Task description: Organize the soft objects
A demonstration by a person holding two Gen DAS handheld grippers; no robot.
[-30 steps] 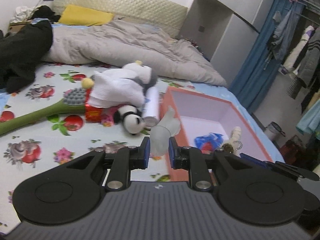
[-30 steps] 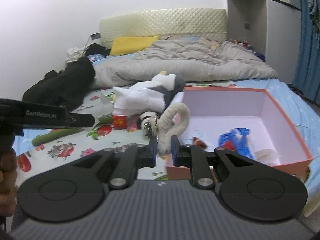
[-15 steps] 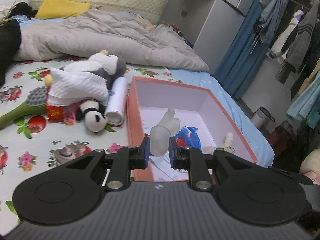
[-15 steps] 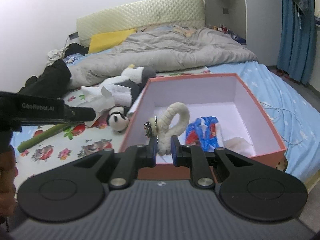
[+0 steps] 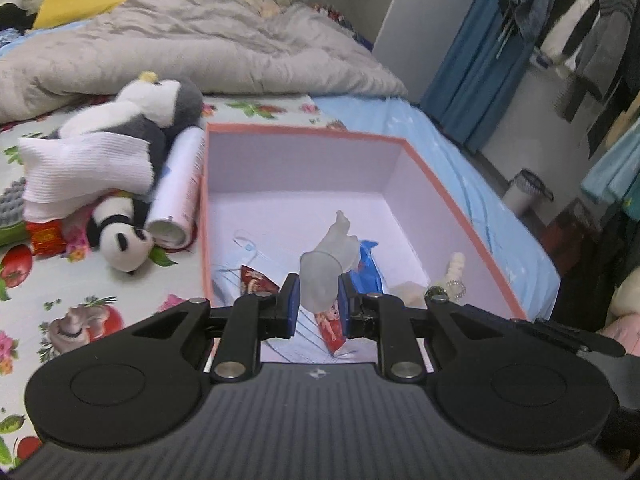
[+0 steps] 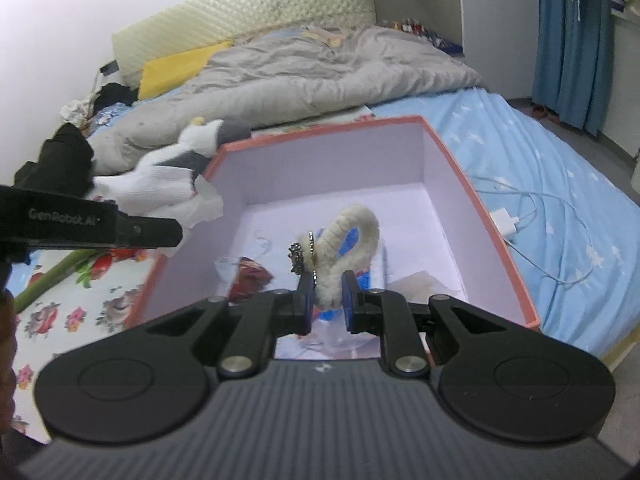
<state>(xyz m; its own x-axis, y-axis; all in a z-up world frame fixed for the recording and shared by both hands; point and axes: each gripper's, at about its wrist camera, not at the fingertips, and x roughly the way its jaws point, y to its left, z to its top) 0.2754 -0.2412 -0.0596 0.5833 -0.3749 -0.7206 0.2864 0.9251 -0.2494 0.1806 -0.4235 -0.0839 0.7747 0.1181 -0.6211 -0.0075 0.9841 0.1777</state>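
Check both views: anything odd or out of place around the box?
Yes. A rigid white spray can lies among the plush toys against the pink box wall, hardly a soft item. A white charger and cable trail loose on the blue sheet beside it.

The left gripper points forward and down, its jaws clamped on a translucent glove whose fingers stick up past the blue pads. The right gripper tilts down likewise, its jaws pinched nearly together on a white fuzzy loop. In the right wrist view, the left gripper's black side reaches in from the left edge.
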